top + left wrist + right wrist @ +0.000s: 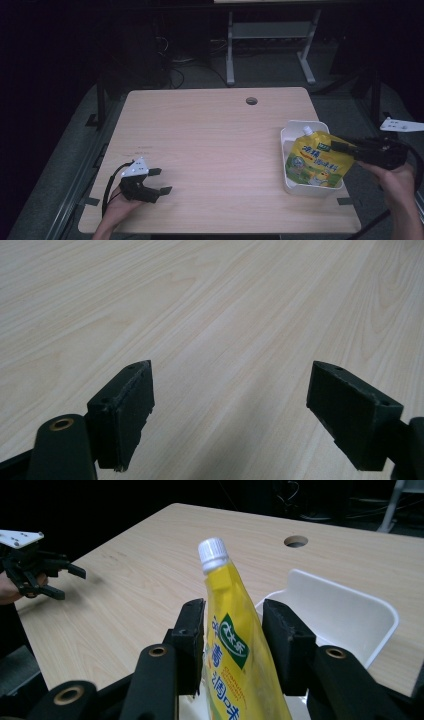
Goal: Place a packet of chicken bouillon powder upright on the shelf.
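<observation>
While one pale wooden counter (210, 150) carried the whole scene, a single round cable hole (251, 101) was seen near its far edge. One white tray (292, 131) was set at the counter's right side, close to the near right corner. One yellow spouted pouch (315, 161) with a white screw cap (213, 553) was lodged in that tray, its spout pointed toward the tray's far wall. Two claws were counted. The right claw (232, 630) was placed around the pouch's upper body, one jaw on each side; the left jaw was seen just at the foil, a narrow gap was left at the right jaw, and no squeeze of the pouch was visible, so the pouch was flanked rather than gripped. The left claw (156, 180) was held low over the counter's near left corner, well apart from the tray, its jaws spread wide with bare wood between them.
</observation>
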The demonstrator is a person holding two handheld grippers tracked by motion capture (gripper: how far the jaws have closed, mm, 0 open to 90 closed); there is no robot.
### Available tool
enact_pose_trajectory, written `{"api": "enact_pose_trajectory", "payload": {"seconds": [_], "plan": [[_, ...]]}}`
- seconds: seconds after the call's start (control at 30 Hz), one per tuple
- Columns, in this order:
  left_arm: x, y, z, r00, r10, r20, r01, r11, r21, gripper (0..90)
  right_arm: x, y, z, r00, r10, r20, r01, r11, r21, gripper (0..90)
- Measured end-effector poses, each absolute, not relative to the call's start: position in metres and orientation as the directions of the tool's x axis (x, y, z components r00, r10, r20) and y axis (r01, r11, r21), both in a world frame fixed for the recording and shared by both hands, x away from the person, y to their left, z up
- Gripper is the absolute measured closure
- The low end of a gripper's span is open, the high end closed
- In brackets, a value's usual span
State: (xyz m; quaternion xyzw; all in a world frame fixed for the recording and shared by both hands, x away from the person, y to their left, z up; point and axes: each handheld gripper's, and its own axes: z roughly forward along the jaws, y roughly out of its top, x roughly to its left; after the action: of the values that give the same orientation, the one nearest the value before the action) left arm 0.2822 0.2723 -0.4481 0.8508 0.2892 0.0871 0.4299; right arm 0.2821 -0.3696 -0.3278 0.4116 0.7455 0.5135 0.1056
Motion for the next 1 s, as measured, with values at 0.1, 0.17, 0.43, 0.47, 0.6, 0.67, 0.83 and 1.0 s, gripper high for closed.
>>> {"api": "enact_pose_trajectory", "payload": {"seconds": [0.1, 0.17, 0.43, 0.47, 0.6, 0.67, 0.83, 1.0], "plan": [[0.282, 0.273, -0.448, 0.819, 0.565, -0.100, 0.416, -0.466, 0.781, 18.8, 0.281, -0.368, -0.321, -0.644, 0.722, 0.254, 0.493, 0.138, 0.859, 59.2], [0.282, 0.273, -0.448, 0.819, 0.565, -0.100, 0.416, -0.465, 0.781, 18.8, 0.279, -0.365, -0.313, -0.649, 0.723, 0.237, 0.480, 0.147, 0.865, 58.3], [0.283, 0.275, -0.447, 0.817, 0.567, -0.101, 0.416, -0.460, 0.785, 18.8, 0.276, -0.352, -0.287, -0.673, 0.714, 0.193, 0.445, 0.183, 0.877, 55.4], [0.283, 0.275, -0.447, 0.817, 0.567, -0.101, 0.416, -0.460, 0.785, 18.8, 0.276, -0.352, -0.287, -0.673, 0.714, 0.193, 0.445, 0.183, 0.877, 55.4], [0.282, 0.275, -0.446, 0.819, 0.565, -0.099, 0.413, -0.461, 0.786, 18.8, 0.275, -0.339, -0.274, -0.697, 0.697, 0.167, 0.424, 0.213, 0.880, 54.2], [0.282, 0.276, -0.445, 0.820, 0.564, -0.099, 0.411, -0.460, 0.787, 18.8, 0.274, -0.333, -0.271, -0.706, 0.689, 0.162, 0.417, 0.220, 0.882, 54.1], [0.282, 0.277, -0.445, 0.817, 0.567, -0.101, 0.413, -0.455, 0.789, 18.8, 0.273, -0.317, -0.269, -0.723, 0.675, 0.146, 0.410, 0.249, 0.877, 52.7], [0.282, 0.278, -0.444, 0.817, 0.568, -0.101, 0.413, -0.455, 0.789, 18.8, 0.271, -0.305, -0.271, -0.731, 0.667, 0.144, 0.407, 0.256, 0.877, 51.6]]}}
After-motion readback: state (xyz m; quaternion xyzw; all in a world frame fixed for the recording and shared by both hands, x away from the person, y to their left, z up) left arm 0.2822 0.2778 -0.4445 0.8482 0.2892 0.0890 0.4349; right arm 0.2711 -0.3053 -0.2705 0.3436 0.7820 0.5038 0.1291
